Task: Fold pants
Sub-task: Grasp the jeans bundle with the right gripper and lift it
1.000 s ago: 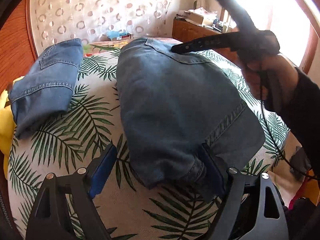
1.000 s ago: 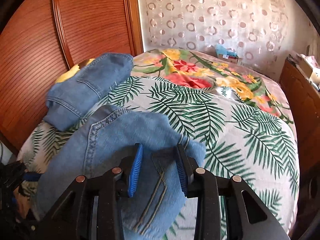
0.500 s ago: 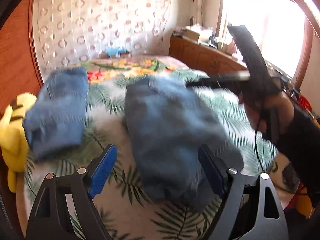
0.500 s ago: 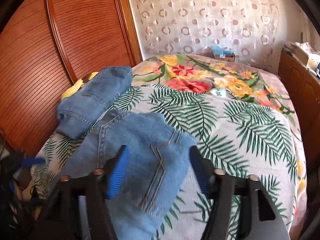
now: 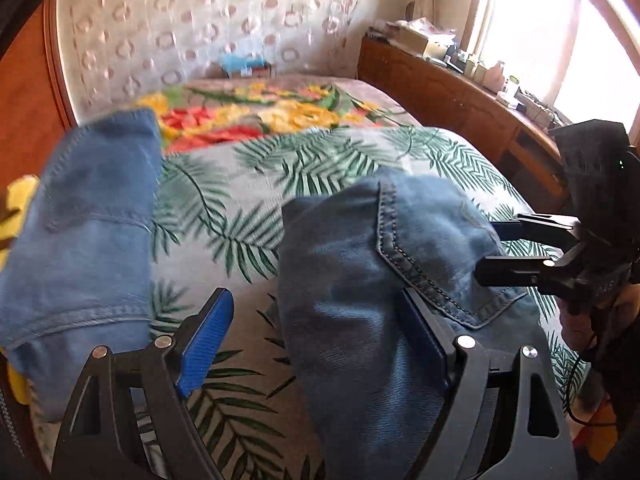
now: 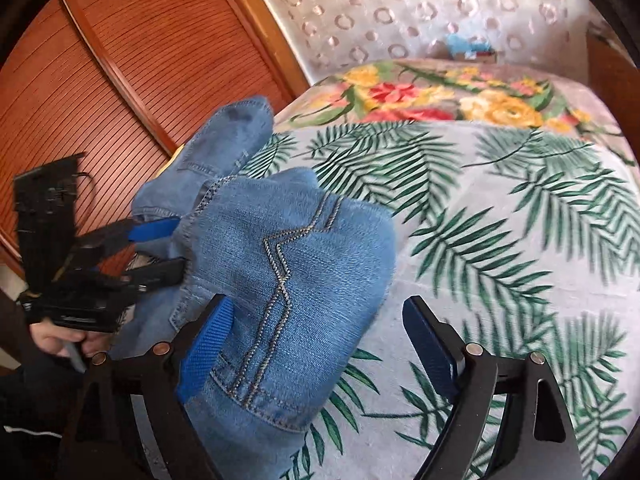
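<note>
Folded blue jeans [image 5: 380, 280] lie bunched on the palm-leaf bedspread [image 5: 248, 208]. They also show in the right wrist view [image 6: 280, 280]. My left gripper [image 5: 316, 340] is open, its fingers to either side of the near end of the jeans. My right gripper [image 6: 320, 344] is open, its fingers also to either side of the jeans. Each gripper shows in the other's view, the right one [image 5: 532, 252] at the jeans' right side, the left one [image 6: 152, 248] at their left side.
A second folded pair of jeans [image 5: 88, 220] lies at the left by a yellow soft toy [image 5: 16, 208]. A wooden wardrobe [image 6: 100, 80] stands at the left, a dresser [image 5: 460, 92] under the window at the right.
My right gripper has opened and let go of the jeans. Both grippers have drawn back and risen, and the jeans now lie more bunched and shorter on the bed.
</note>
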Motion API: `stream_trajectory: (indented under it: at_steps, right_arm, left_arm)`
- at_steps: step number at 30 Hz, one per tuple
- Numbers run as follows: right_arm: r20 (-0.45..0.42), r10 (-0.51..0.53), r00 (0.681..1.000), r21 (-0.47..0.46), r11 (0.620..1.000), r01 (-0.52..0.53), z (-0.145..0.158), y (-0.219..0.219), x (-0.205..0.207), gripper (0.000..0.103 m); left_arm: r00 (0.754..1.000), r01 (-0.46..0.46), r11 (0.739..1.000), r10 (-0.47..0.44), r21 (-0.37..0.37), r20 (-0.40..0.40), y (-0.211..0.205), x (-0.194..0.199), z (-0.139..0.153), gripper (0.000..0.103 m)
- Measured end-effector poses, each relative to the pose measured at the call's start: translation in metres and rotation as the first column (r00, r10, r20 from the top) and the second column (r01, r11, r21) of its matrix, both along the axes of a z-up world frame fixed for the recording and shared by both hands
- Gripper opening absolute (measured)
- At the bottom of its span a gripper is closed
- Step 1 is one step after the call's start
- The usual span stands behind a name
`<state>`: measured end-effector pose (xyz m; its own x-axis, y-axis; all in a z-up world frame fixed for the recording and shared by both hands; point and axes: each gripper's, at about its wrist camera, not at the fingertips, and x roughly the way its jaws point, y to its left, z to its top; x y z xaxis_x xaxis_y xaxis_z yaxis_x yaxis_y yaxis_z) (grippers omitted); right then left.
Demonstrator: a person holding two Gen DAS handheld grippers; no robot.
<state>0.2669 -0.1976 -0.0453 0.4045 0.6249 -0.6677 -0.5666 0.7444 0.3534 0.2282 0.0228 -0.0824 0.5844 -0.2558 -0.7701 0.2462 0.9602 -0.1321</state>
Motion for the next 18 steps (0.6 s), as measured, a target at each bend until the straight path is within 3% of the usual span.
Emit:
stream_trajectory:
  at_steps: [3,6,9,11,14,18]
  right_arm:
    - [-0.029,0.054,0.998,0.014,0.998,-0.053,-0.008,0.009,0.006,0.087]
    - [-0.068,0.094,0.993,0.041,0.995,-0.091,-0.019,0.02,0.012,0.079]
    - [-0.093,0.119,0.988,0.082,0.99,-0.112,-0.02,0.022,0.016,0.061]
    - [-0.067,0.125,0.99,0.058,0.991,-0.121,-0.014,0.024,0.013,0.046]
    - [-0.023,0.136,0.99,0.042,0.99,-0.134,0.008,0.028,0.005,0.038]
    - [0.068,0.162,0.984,-0.009,0.987,-0.162,0.051,0.046,-0.008,0.036]
  left_arm:
    - [0.999,0.011,0.999,-0.013,-0.046,-0.039,0.004,0.001,-0.013,0.084]
    - [0.998,0.008,0.997,-0.012,-0.081,-0.058,0.007,-0.002,-0.02,0.084]
    - [0.996,0.027,0.986,-0.04,-0.162,-0.081,0.009,-0.004,-0.021,0.065]
    - [0.994,0.058,0.982,-0.073,-0.177,-0.079,0.003,-0.008,-0.017,0.049]
    - [0.995,0.092,0.982,-0.099,-0.167,-0.032,-0.004,-0.018,-0.002,0.035]
    - [0.996,0.081,0.977,-0.073,-0.197,0.05,0.009,-0.03,0.034,0.033]
